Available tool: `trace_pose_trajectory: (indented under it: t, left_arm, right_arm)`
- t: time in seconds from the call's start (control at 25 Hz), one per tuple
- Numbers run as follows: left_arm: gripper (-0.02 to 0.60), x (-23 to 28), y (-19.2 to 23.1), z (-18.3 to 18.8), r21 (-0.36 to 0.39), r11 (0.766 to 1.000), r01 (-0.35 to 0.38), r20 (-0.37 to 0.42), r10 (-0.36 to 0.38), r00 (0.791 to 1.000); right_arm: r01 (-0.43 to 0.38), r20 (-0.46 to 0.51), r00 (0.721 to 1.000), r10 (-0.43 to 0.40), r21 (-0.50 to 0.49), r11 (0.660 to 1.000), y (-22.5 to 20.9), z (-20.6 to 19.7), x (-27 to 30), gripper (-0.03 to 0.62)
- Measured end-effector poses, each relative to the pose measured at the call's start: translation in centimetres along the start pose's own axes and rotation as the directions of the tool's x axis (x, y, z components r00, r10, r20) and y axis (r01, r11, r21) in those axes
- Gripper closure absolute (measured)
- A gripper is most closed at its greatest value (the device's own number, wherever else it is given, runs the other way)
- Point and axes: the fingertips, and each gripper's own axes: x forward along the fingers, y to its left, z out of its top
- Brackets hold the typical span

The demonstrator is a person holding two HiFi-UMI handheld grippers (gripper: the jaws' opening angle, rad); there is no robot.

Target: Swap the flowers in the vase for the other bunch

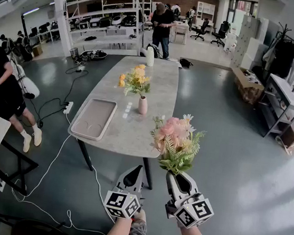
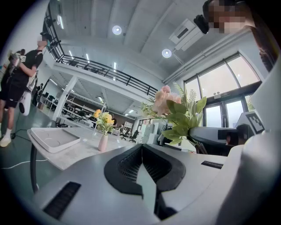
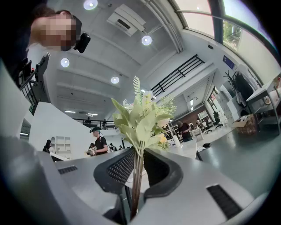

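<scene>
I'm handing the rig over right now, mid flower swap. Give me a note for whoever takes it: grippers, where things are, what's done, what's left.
Grippers: the left gripper is shut and empty. The right gripper is shut on the stems of the pink bunch, held upright at the near end of the table.
Things: the yellow flowers stand in the vase on the table, beside the tray.
Done: the new bunch is in hand.
Left: pull out the yellow flowers, set them aside, then put the pink bunch in the vase.

Worktop [image 1: 134, 134] matt, pale, stone-speckled; vase [image 1: 143, 106] smooth pink, ceramic-looking; tray [image 1: 93, 119] matt, plastic-looking; floor [image 1: 228, 145] glossy grey.
</scene>
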Motion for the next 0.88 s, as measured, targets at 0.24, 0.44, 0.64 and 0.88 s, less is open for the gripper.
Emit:
trace_pose_trajectory:
  t: [0.24, 0.44, 0.64, 0.88]
  left_arm:
    - [0.568, 5.6, 3.6, 0.7, 0.017, 0.999, 0.044, -0.041, -0.043, 0.998]
    - [0.568, 9.0, 7.4, 1.6, 0.008, 0.999, 0.051, -0.055, -0.05, 0.997]
    - [0.568, 11.9, 9.7, 1.9, 0.004, 0.998, 0.067, -0.071, -0.067, 0.995]
    - [0.568, 14.5, 12.2, 1.8, -0.015, 0.997, 0.081, -0.08, -0.082, 0.993]
  right_arm:
    - [0.028, 0.003, 1.0, -0.028, 0.025, 0.999, -3.1, -0.4, 6.3, 0.519]
    - [0.052, 0.01, 0.999, -0.053, 0.044, 0.998, -4.9, -0.5, 11.1, 0.519]
    - [0.065, -0.002, 0.998, -0.065, 0.041, 0.997, -6.2, -1.1, 14.5, 0.519]
    - [0.079, 0.002, 0.997, -0.079, 0.046, 0.996, -7.3, -1.5, 17.1, 0.519]
